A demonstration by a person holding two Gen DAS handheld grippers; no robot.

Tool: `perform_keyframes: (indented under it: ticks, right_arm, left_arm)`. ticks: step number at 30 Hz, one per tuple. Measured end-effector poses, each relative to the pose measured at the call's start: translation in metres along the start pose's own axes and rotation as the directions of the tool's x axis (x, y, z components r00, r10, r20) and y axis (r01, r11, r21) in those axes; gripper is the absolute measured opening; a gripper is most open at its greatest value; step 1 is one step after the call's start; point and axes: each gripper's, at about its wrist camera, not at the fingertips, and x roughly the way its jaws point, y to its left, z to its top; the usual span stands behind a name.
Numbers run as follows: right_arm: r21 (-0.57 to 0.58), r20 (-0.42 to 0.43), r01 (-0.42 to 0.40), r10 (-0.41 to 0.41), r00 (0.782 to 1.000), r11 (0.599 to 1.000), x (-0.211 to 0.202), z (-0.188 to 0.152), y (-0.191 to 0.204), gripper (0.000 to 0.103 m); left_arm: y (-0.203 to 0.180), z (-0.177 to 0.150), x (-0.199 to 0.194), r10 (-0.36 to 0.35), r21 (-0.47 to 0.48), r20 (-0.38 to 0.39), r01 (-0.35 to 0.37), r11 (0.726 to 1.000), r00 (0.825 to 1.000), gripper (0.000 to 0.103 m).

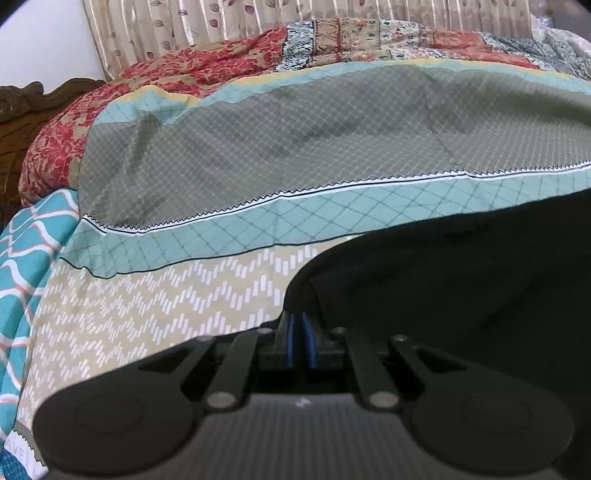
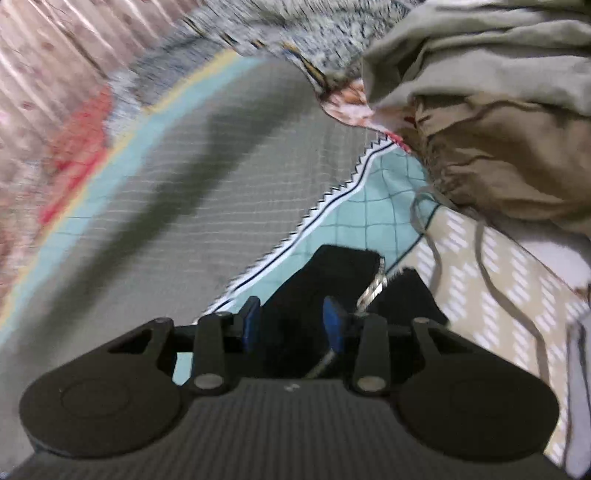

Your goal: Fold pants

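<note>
Both claws, L (image 1: 301, 341) & R (image 2: 293, 325), pinch black pants (image 1: 461, 280)

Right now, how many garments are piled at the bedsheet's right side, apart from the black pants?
2 visible: a grey-green garment on top at the upper right, and a tan garment beneath it, drawstrings trailing onto the bedsheet. More may be hidden underneath.

The pants (image 1: 461, 280) were plain black. The bedsheet (image 1: 258, 147) carried grey and teal diamond grids and beige with white chevron dashes; a quilt (image 1: 207, 70) was red floral, and the curtain (image 1: 184, 26) was beige with leaves.
</note>
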Motion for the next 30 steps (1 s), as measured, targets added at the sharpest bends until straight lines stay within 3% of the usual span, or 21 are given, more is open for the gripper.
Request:
perform_keyframes:
  ticks: [3,7,8,9,10,12,15,20,27,30]
  right_arm:
    - [-0.012,-0.04,0.069,-0.07,0.997,0.998,0.029,0.012,0.006,0.05]
    - [-0.1,-0.038,0.152,-0.157,0.987,0.983,0.043,0.006,0.022,0.049]
    - [-0.116,-0.03,0.167,-0.171,0.985,0.979,0.042,0.004,0.024,0.04]
    - [-0.13,-0.019,0.181,-0.185,0.983,0.975,0.039,0.004,0.022,0.014]
    - [-0.114,-0.022,0.15,-0.153,0.988,0.982,0.035,0.005,0.016,0.002]
    - [-0.031,-0.016,0.088,-0.089,0.996,0.996,0.022,0.011,-0.003,0.003]
    - [0.028,0.058,-0.024,0.023,0.998,0.999,-0.011,0.007,-0.025,0.003]
    - [0.104,0.165,-0.2,0.181,0.97,0.974,-0.081,-0.018,-0.069,0.003]
    - [0.129,0.269,-0.297,0.255,0.929,0.946,-0.181,-0.087,-0.143,0.003]
    - [0.164,0.295,-0.309,0.252,0.922,0.937,-0.208,-0.123,-0.179,0.003]
  left_arm:
    - [0.0,-0.002,-0.001,0.01,-0.021,0.015,-0.009,1.0,1.0,0.007]
    - [0.0,-0.007,-0.002,0.025,-0.044,0.034,-0.023,0.999,0.999,0.007]
    - [0.001,-0.007,-0.004,0.028,-0.055,0.04,-0.026,0.998,0.999,0.007]
    - [0.002,-0.007,-0.006,0.032,-0.07,0.048,-0.028,0.997,0.998,0.006]
    - [0.004,-0.006,-0.01,0.033,-0.089,0.06,-0.027,0.996,0.998,0.006]
    - [0.01,-0.006,-0.022,0.034,-0.133,0.089,-0.022,0.991,0.995,0.006]
    - [0.018,-0.009,-0.048,0.038,-0.174,0.143,-0.013,0.985,0.989,0.006]
    - [0.027,-0.027,-0.099,0.037,-0.203,0.193,0.003,0.979,0.98,0.006]
    - [0.042,-0.079,-0.17,0.014,-0.264,0.205,0.041,0.964,0.979,0.006]
    - [0.047,-0.106,-0.2,0.018,-0.297,0.206,0.045,0.954,0.978,0.006]
